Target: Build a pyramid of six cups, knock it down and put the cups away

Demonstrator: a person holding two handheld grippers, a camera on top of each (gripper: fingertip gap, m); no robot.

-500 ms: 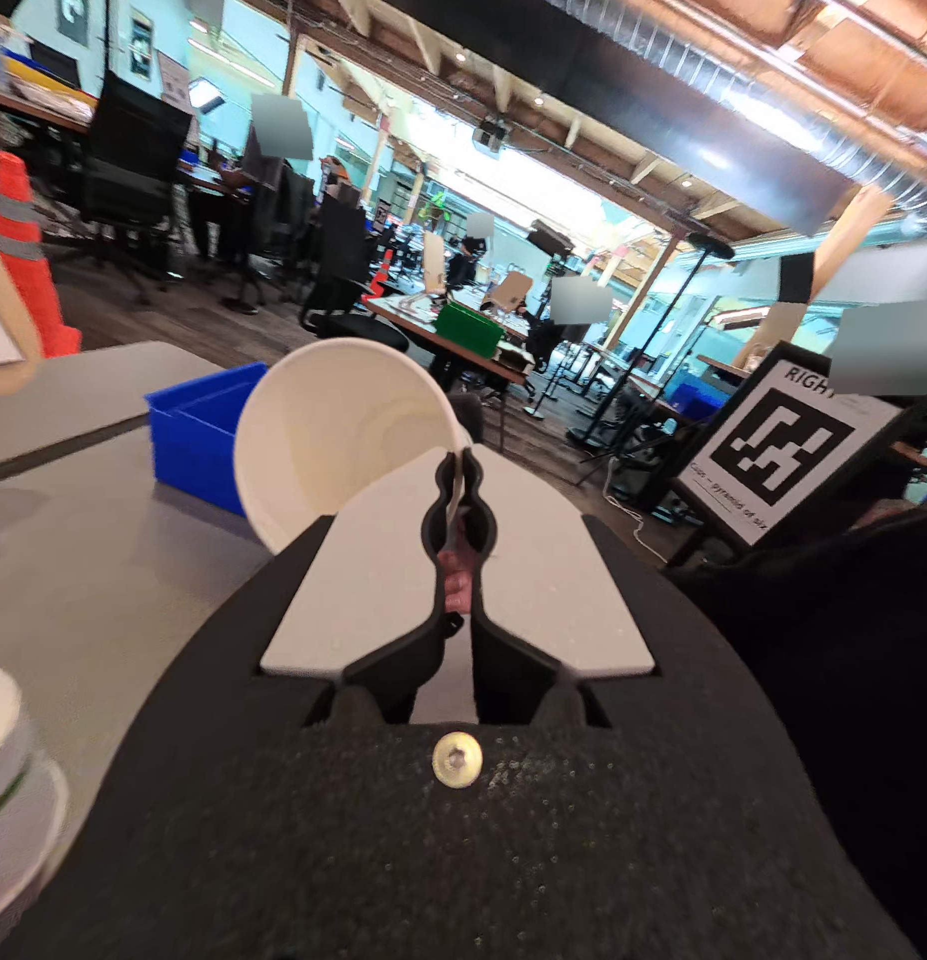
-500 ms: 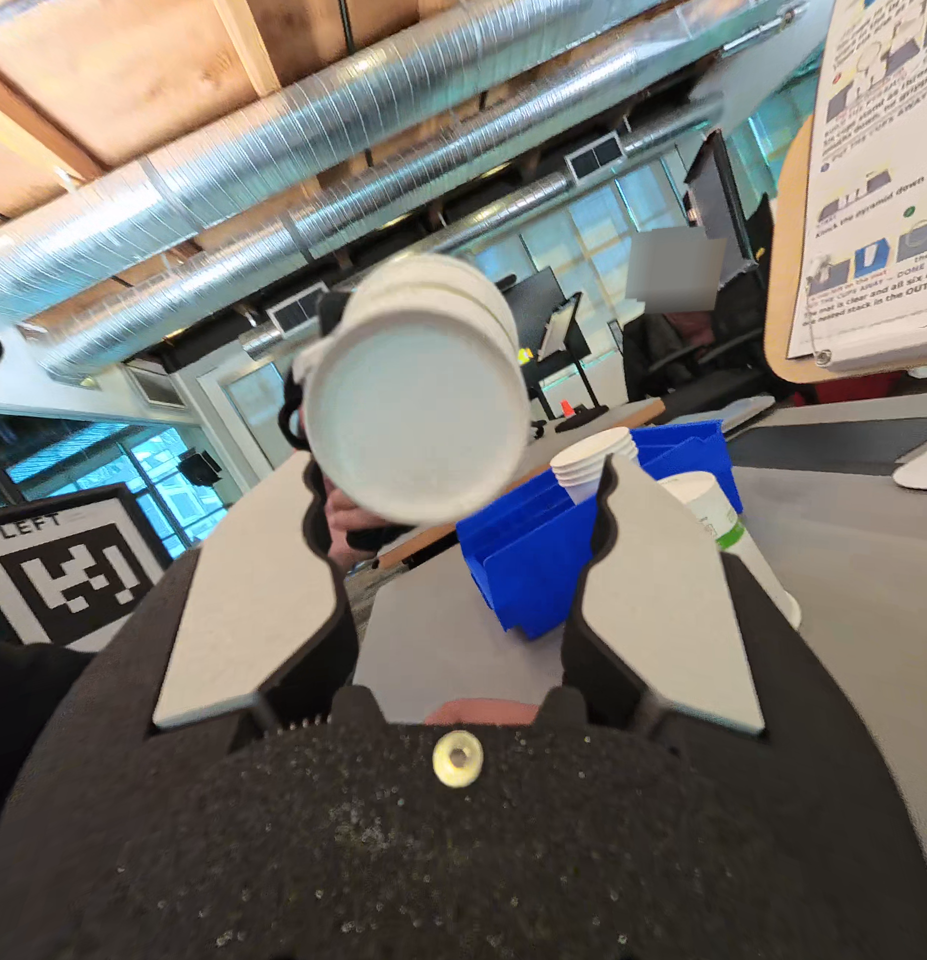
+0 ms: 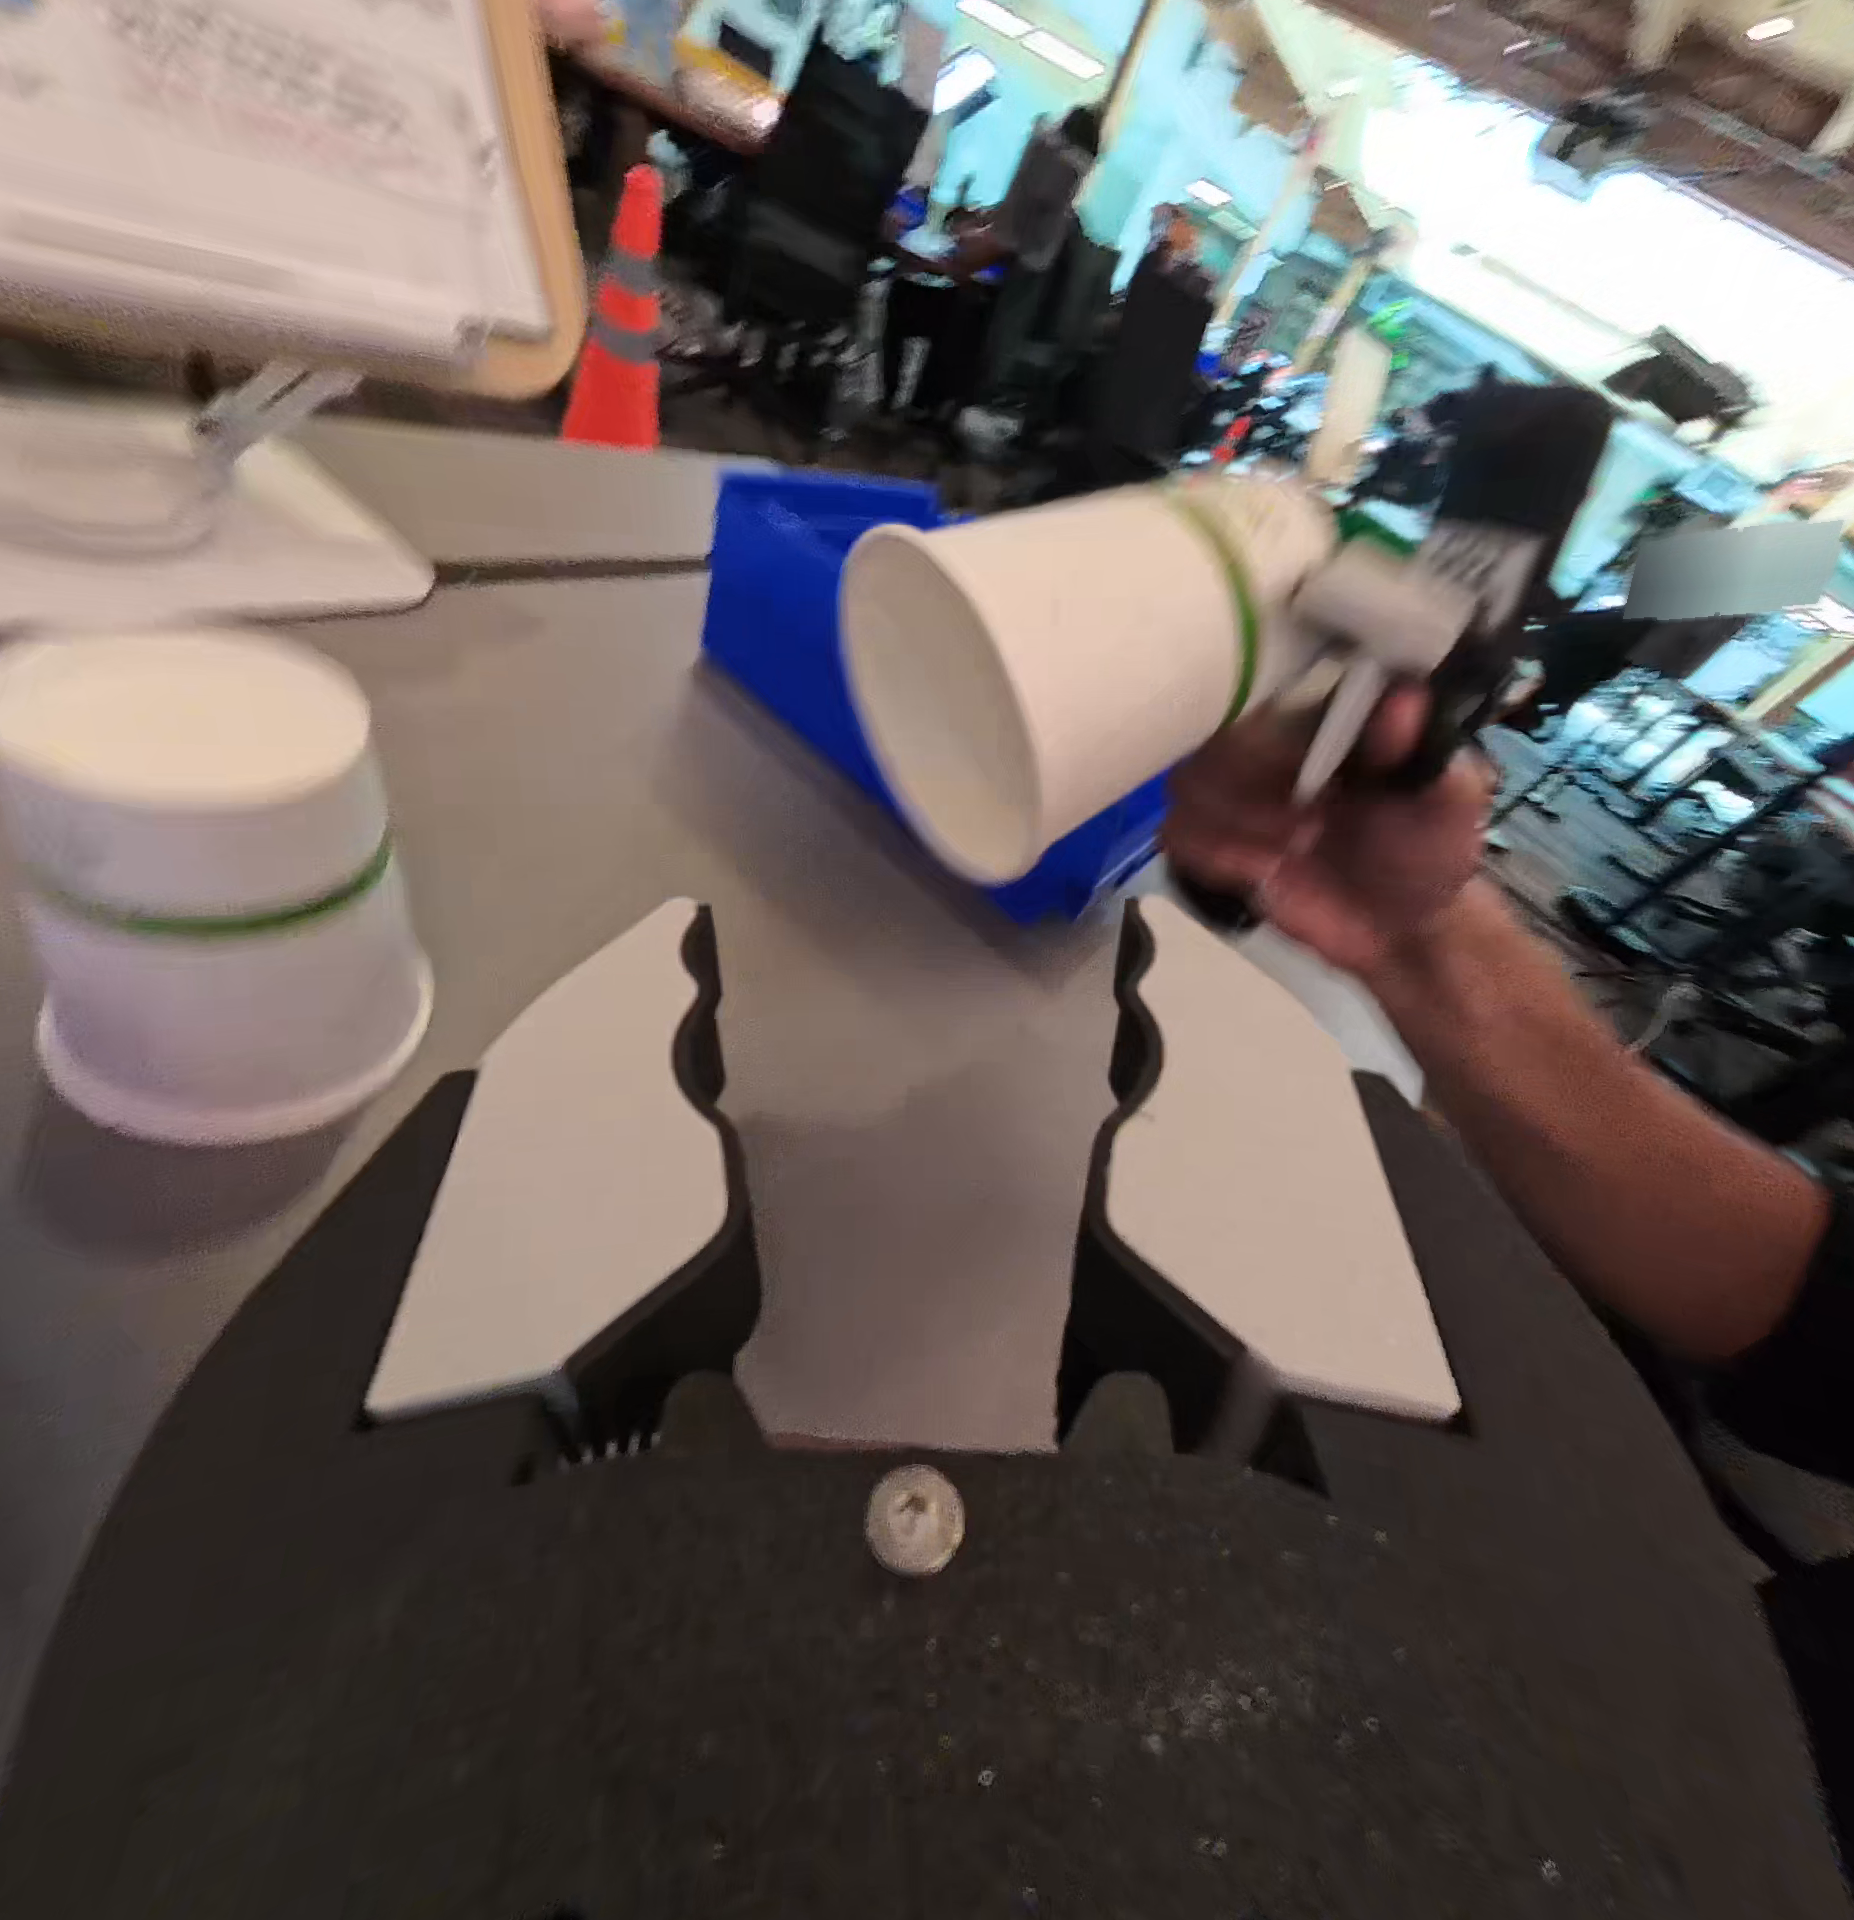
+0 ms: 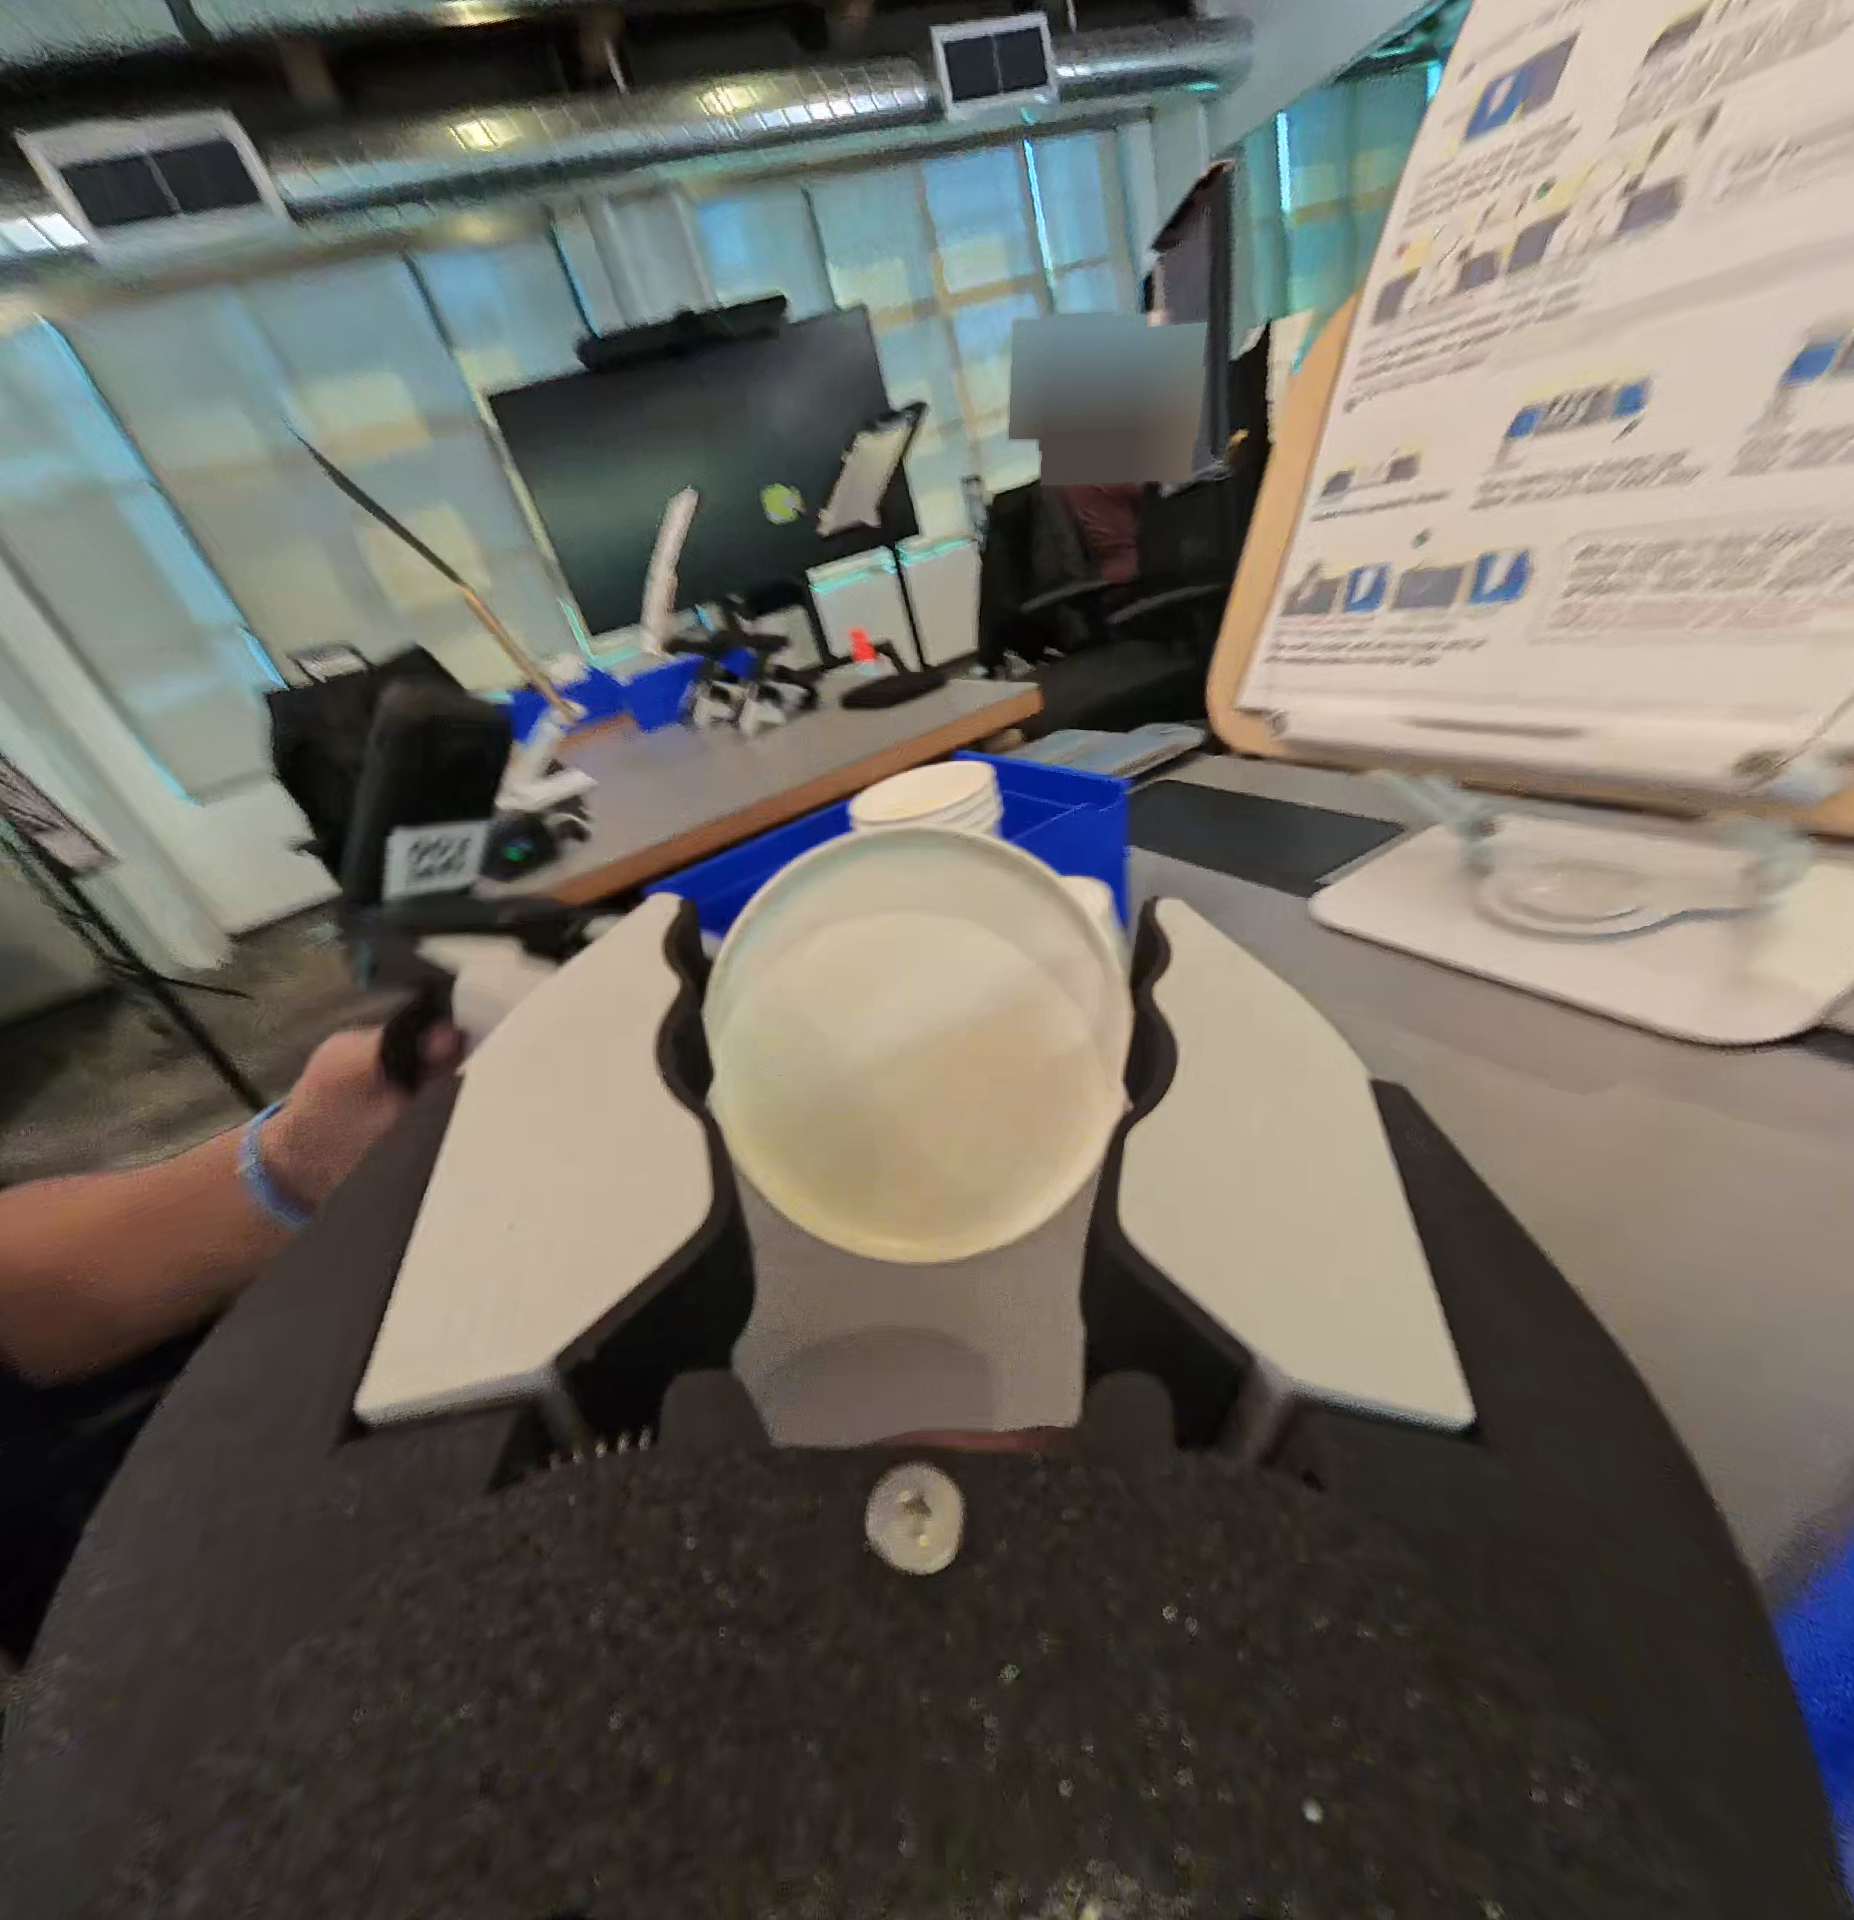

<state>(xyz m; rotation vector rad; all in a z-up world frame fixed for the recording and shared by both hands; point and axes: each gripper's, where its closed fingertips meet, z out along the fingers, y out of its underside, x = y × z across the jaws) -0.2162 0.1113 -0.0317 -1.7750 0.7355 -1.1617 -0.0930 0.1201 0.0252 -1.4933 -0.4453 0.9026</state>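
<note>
My right gripper (image 4: 912, 935) is shut on a white paper cup (image 4: 912, 1049), whose base faces the camera. In the left wrist view the same cup (image 3: 1058, 707) lies level in the air with its mouth towards me, gripped near its green band by the right gripper (image 3: 1359, 613) in a person's hand. My left gripper (image 3: 918, 925) is open and empty above the grey table (image 3: 549, 727). An upside-down white cup with a green band (image 3: 206, 883) stands on the table to its left. A blue bin (image 3: 777, 582) lies behind; in the right wrist view it (image 4: 1058, 821) holds a stack of white cups (image 4: 928, 800).
An instruction board (image 4: 1577, 364) on a white stand (image 4: 1588, 935) is at the table's far side, and it also shows in the left wrist view (image 3: 227, 156). An orange cone (image 3: 622, 312), desks and office chairs lie beyond the table. A person's hand (image 4: 362, 1101) is at the left.
My left gripper was shut on the cup's rim and has let go and opened. My right gripper was open around the cup's base and has shut on it. Both views tilted down.
</note>
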